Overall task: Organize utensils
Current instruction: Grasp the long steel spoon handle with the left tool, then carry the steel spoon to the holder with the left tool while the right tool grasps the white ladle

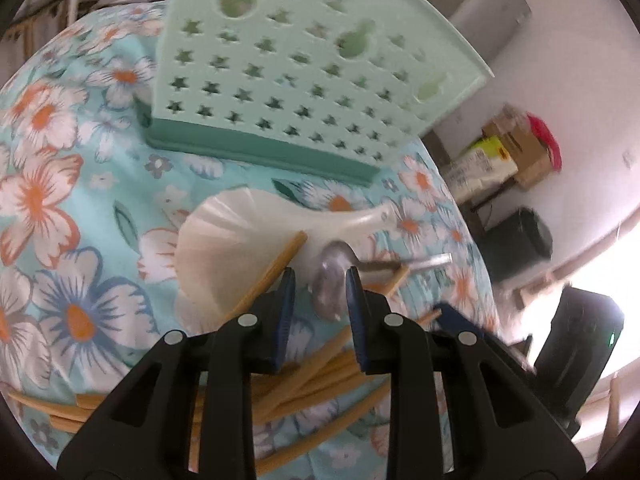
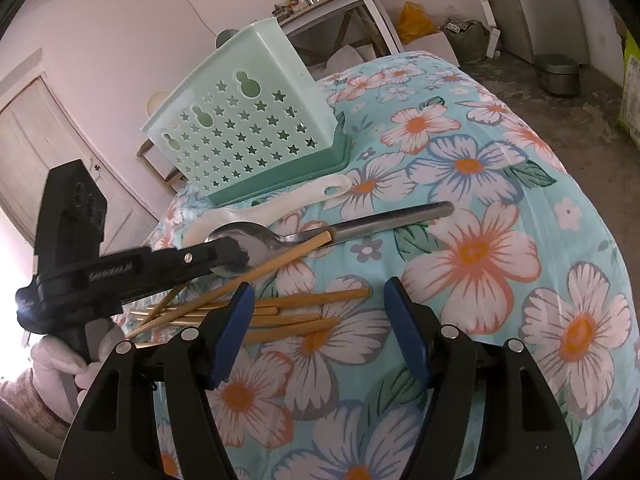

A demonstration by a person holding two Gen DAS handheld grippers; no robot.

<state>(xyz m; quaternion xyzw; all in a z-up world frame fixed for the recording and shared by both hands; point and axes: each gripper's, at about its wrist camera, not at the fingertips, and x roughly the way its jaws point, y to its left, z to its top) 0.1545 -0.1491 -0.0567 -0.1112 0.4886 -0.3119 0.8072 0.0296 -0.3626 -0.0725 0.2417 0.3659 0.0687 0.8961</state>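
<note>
Left wrist view: the left gripper (image 1: 320, 280) has its jaws narrowed around the bowl of a steel spoon (image 1: 330, 286); the pads look pressed against its edges, though blur makes contact uncertain. At ten o'clock of the spoon lies a white plastic rice paddle (image 1: 240, 236), and bamboo chopsticks (image 1: 316, 372) are strewn at six o'clock. The mint-green star-perforated utensil holder (image 1: 304, 72) stands at twelve o'clock on the floral-clothed table (image 1: 80, 184).

Right wrist view: the right gripper (image 2: 320, 304) hovers with jaws wide apart, nothing between them, the chopsticks (image 2: 296, 312) just past its left pad. The left gripper (image 2: 230, 254) reaches in from nine o'clock onto the spoon (image 2: 340, 228), whose handle points toward three o'clock. The holder (image 2: 248, 120) stands at eleven o'clock.
</note>
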